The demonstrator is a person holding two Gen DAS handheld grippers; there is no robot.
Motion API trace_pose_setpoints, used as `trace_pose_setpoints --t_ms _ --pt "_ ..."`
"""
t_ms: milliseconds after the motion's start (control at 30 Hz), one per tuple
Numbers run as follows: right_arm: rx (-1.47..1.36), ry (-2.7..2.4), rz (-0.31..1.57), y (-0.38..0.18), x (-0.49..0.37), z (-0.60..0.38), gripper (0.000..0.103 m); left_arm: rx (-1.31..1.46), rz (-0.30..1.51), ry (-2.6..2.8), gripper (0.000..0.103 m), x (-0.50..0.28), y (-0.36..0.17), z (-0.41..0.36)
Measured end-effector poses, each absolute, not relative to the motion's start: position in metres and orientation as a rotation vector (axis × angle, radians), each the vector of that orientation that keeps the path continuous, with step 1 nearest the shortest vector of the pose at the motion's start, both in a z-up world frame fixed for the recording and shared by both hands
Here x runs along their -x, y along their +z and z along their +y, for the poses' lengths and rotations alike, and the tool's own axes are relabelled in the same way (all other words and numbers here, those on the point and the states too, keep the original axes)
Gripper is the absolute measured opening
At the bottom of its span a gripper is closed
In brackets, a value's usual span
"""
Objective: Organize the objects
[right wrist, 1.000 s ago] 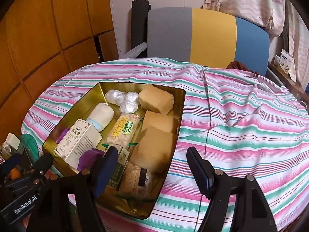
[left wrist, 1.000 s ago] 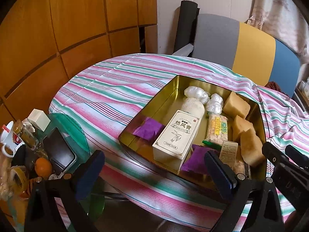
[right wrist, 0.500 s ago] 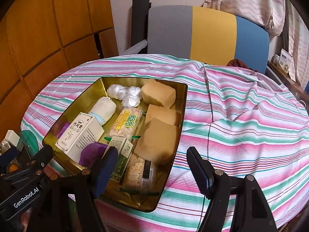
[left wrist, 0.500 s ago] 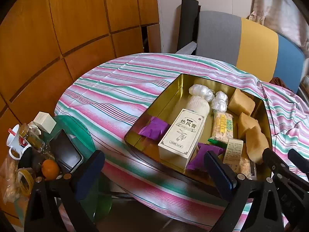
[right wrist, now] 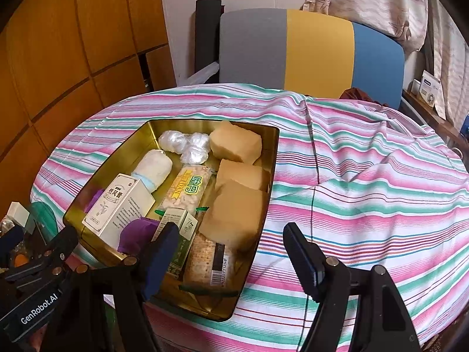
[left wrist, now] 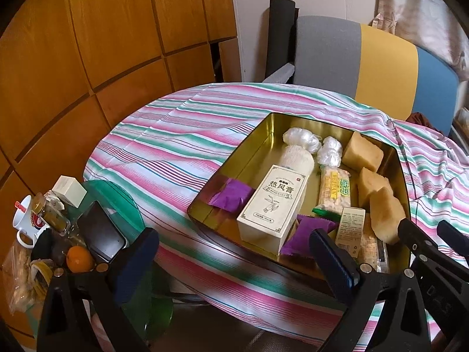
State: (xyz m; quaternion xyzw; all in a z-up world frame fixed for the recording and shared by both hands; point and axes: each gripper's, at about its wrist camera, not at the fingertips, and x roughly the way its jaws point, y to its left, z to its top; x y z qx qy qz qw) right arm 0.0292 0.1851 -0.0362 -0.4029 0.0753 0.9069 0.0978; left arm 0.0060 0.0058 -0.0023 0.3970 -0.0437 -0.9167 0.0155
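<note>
Both views sit a bit higher and further back than 1 s ago: tin [left wrist: 258,135] lower in frame, more striped cloth [left wrist: 164,146] and chair [right wrist: 293,47] visible. Contents unmoved.

Left gripper [left wrist: 234,261]: jaws wide apart, nothing between them, hovering off the near-left edge of the surface, short of the tin. Right gripper [right wrist: 231,252]: jaws also spread, empty, over the tin's near-right corner; its left finger overlaps the small green box [right wrist: 178,234] in view, contact can't be confirmed.

Tin sits on the cloth, left of centre. Inside: white box [left wrist: 272,205] along the left half, purple sachets [left wrist: 231,195] beside and in front of it, white roll [left wrist: 296,158] behind it, snack bar [left wrist: 334,189] in the middle, three sponges [right wrist: 237,143] down the right wall, plastic-wrapped balls [right wrist: 173,140] at the far end.

Side clutter at left: mug [left wrist: 26,220], orange [left wrist: 79,259], phone [left wrist: 101,234].
</note>
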Motion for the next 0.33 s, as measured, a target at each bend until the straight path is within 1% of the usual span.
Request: trace_pose_setpoints --t_ms 233,333 --pt "1.190 2.682 0.233 -0.0372 -0.0300 0.1877 0.075 -1.218 -0.132 -2.841 0.101 -0.0078 -0.0042 0.0061" --pt "1.197 2.679 0.245 -0.0386 -0.0296 0.1890 0.075 -1.228 -0.130 -2.850 0.102 -0.0077 -0.0048 0.0067"
